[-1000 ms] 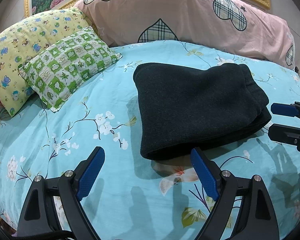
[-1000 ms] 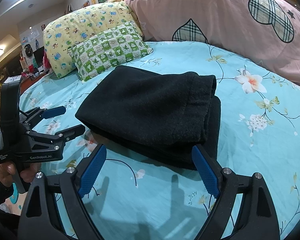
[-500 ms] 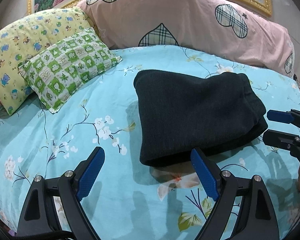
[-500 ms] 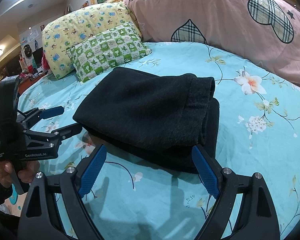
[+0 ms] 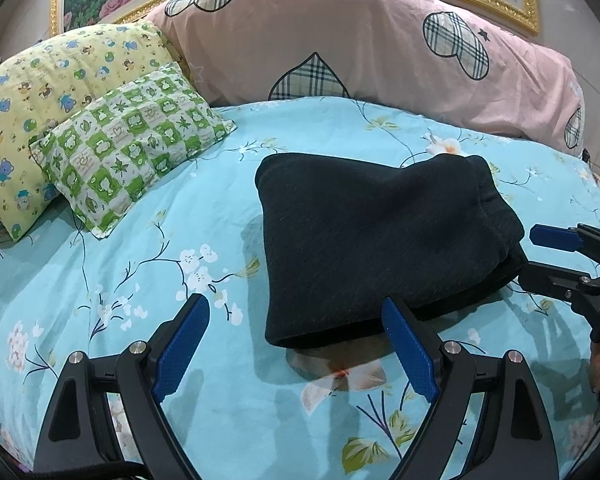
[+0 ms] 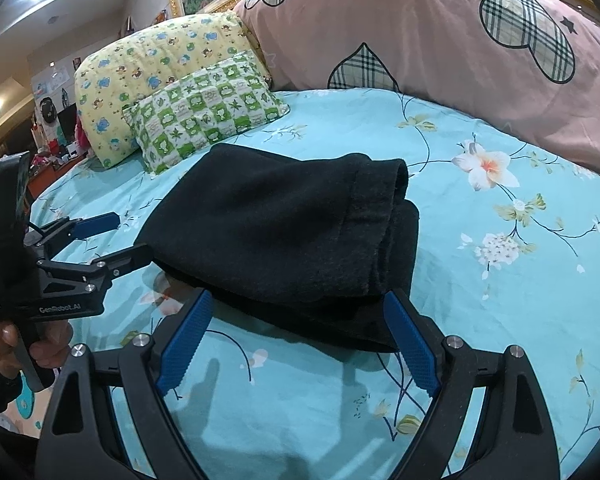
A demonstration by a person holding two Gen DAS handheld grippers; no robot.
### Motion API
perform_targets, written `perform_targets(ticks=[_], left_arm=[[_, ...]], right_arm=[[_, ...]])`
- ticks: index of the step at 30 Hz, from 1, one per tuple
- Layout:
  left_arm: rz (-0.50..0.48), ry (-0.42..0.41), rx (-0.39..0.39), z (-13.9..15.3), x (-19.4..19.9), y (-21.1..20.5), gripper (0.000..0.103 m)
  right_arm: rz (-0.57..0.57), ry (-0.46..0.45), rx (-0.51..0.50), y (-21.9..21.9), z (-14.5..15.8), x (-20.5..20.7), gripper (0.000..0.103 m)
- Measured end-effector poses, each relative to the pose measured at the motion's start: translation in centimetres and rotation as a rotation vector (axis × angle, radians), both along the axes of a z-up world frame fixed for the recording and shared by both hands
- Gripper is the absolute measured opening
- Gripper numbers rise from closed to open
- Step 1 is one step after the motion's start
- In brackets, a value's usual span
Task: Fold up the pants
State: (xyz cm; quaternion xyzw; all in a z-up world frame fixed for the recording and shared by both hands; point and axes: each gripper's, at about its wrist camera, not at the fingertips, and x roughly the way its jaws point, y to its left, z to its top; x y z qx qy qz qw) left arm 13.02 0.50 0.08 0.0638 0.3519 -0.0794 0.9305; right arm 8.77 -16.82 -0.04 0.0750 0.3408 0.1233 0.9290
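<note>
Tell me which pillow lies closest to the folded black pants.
The green-and-white checked pillow. It lies flat on the blue sheet beside the pants, in front of the yellow cartoon pillow; the pink one is propped along the headboard.

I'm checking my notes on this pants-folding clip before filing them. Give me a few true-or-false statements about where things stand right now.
1. The black pants lie folded in a compact stack on the blue floral bedsheet. True.
2. The left gripper is shut on the pants. False: its jaws are open and hold nothing.
3. The right gripper is open. True.
4. The green checkered pillow lies on top of the pants. False: it lies apart from them, against the yellow pillow.
</note>
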Motion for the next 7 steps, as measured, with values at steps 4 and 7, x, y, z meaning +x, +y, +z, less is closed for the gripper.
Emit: perform_targets(ticks=[4,7], left_arm=[[-0.002,0.001,-0.004,0.05,0.31,-0.05,0.089],[-0.005,0.008,-0.006,0.06,0.51,-0.12,0.089]], right_arm=[[-0.012,-0.002,0.01,-0.3,0.03,0.21,0.088],[-0.02,-0.005,0.013,-0.36,0.1,0.3,0.088]])
